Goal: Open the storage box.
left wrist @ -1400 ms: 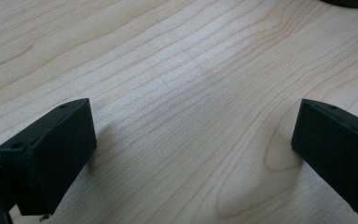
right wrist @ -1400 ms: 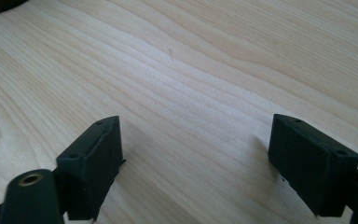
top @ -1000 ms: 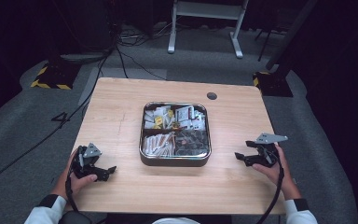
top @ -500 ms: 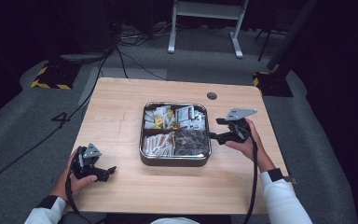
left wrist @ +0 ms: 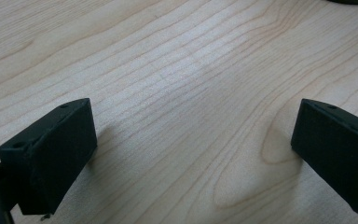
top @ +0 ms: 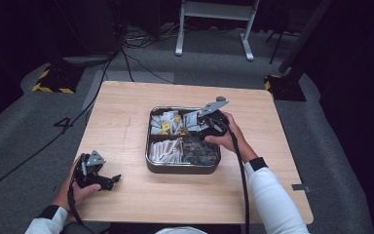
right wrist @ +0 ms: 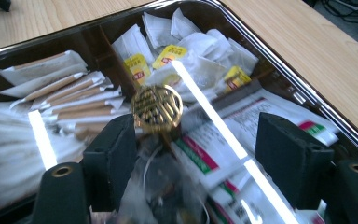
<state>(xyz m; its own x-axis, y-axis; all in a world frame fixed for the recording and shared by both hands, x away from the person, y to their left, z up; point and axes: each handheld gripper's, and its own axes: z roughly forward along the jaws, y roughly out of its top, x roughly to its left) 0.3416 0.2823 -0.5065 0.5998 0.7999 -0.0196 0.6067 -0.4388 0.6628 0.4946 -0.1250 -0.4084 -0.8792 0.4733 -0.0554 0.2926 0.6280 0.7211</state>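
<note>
Two grippers work around one landmark, the tray (top: 183,167) at the middle of the surface (top: 126,122). Left of the tray and nearer the person, the left gripper (top: 108,180) rests on bare wood, apparently parked, its jaws wide apart and empty. Over the tray's far right part, the right gripper (top: 194,127) hovers above sachets (right wrist: 242,126) beside the brass knob (right wrist: 157,108), likely lining up a pick; its jaws have just been closing slightly, yet stand wide with nothing pinched.

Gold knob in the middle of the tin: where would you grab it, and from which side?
Pinch the gold knob across its round edge, coming from above, one jaw each side. It stands proud of what looks like a flat, glossy clear lid, so probably nothing else offers a hold.
</note>
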